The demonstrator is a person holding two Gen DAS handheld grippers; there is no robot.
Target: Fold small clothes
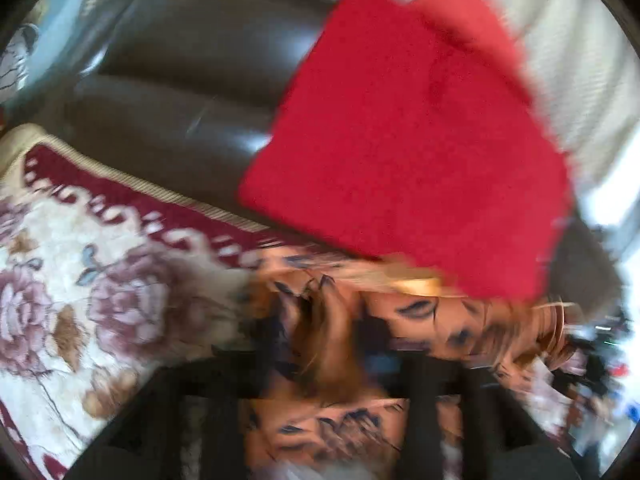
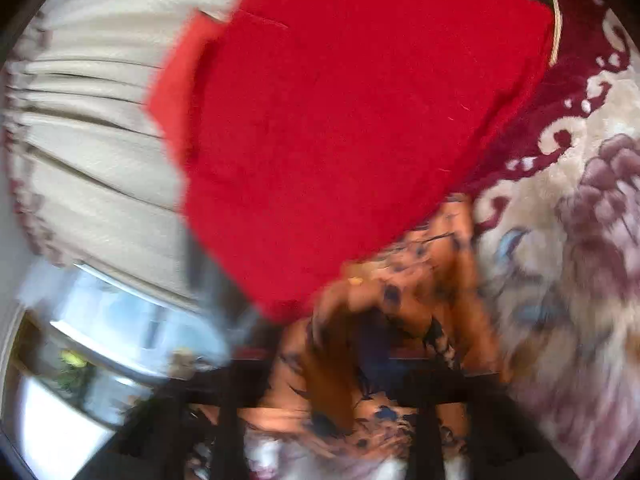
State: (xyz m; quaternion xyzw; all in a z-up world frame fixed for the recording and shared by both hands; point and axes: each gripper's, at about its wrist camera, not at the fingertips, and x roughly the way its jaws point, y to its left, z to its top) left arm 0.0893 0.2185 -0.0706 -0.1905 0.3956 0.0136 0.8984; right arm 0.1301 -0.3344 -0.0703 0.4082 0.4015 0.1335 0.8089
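Observation:
Both views are smeared by motion. A red folded cloth [image 1: 400, 140] [image 2: 340, 120] lies flat ahead of both grippers and fills the upper middle of each view. Just in front of it, nearer to me, sits a crumpled orange garment with dark blue markings [image 1: 420, 312] [image 2: 420, 280]. My left gripper [image 1: 328, 360] has its black fingers spread wide, with the orange garment showing between and under them but not pinched. The right gripper [image 2: 328, 368] also stands wide open over that garment.
The clothes lie on a cream rug with mauve flowers and a dark red border [image 1: 80, 260] [image 2: 580, 240]. A dark brown leather sofa [image 1: 180, 80] stands behind it. Cream pleated curtains [image 1: 580, 60] [image 2: 88, 120] hang beside a bright window [image 2: 120, 320].

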